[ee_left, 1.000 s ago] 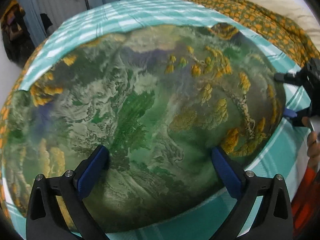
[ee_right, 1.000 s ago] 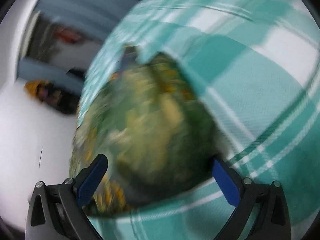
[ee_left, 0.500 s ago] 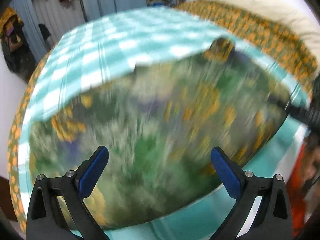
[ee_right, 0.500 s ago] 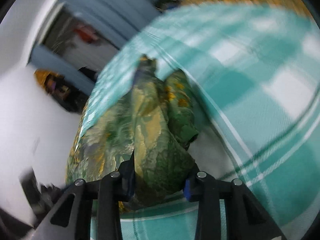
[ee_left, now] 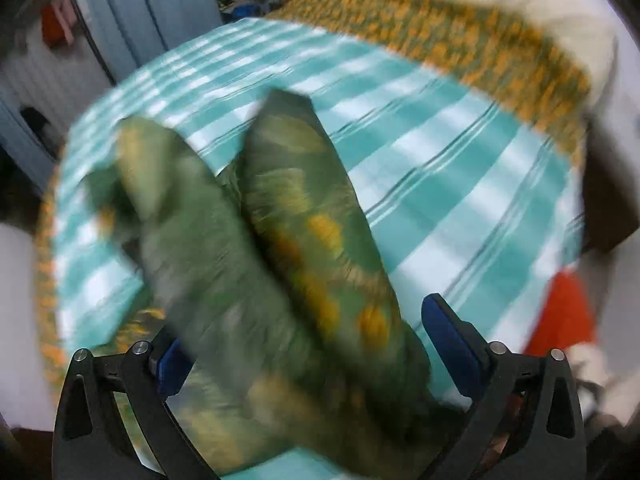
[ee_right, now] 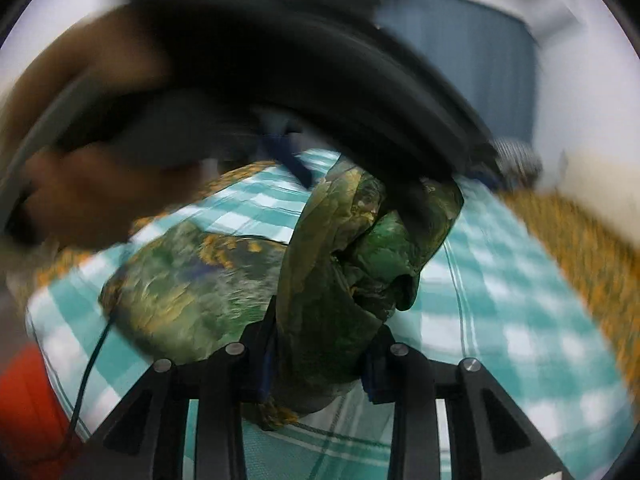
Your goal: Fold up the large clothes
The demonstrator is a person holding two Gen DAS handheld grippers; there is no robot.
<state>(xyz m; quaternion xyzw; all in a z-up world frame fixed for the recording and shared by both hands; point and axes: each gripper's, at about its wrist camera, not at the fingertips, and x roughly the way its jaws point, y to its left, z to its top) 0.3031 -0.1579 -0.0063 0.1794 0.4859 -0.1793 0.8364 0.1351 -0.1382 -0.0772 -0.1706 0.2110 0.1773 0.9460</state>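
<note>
While blur smears the garment (ee_left: 280, 280), left fingers (ee_left: 452, 344) gape around it; right fingers (ee_right: 264, 364) pinch it.

the green garment (ee_right: 332, 280), spread flat a second ago, is now bunched and lifted between the right gripper (ee_right: 318, 364) fingers, draping across the still-spread left gripper (ee_left: 310, 344).

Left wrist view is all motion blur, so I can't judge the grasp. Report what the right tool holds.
Observer: The right tool is shut on a bunched fold of the green patterned garment.
Operator: Tell me whether the rest is off the bed.
Observer: No. A wide part lies spread on the teal checked bedcover, left of the tool.
Operator: Name what's overhead.
Observer: A blurred hand fills the upper left of that view.
</note>
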